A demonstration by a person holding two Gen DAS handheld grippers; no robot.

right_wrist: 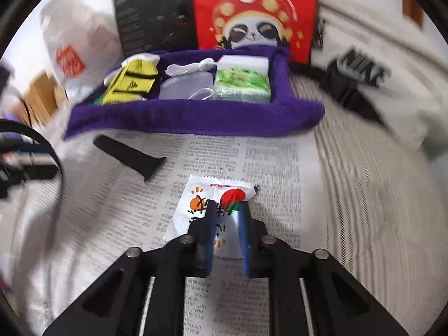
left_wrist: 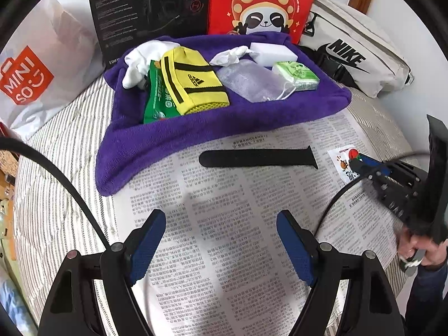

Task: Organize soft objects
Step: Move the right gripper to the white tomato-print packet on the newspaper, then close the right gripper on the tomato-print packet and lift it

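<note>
My left gripper (left_wrist: 221, 218) hangs open over the newspaper (left_wrist: 224, 257) with nothing between its blue pads. Ahead of it lies a black watch strap (left_wrist: 257, 159), also in the right wrist view (right_wrist: 128, 154). Beyond the strap a purple towel (left_wrist: 224, 123) carries a yellow sock (left_wrist: 193, 81), white cloth (left_wrist: 140, 56), a green packet (left_wrist: 156, 98), a clear pouch (left_wrist: 246, 81), a white sponge (left_wrist: 273, 53) and a green tissue pack (left_wrist: 296, 75). My right gripper (right_wrist: 226, 208) is shut on a white printed sachet (right_wrist: 201, 193) lying on the newspaper.
A black box (left_wrist: 151, 8) and a red panda bag (left_wrist: 263, 2) stand behind the towel. A white Miniso bag (left_wrist: 25, 81) is at left and a white Nike bag (left_wrist: 358, 58) at right. A person's hand (left_wrist: 420, 249) holds the right gripper. Striped bedding surrounds the paper.
</note>
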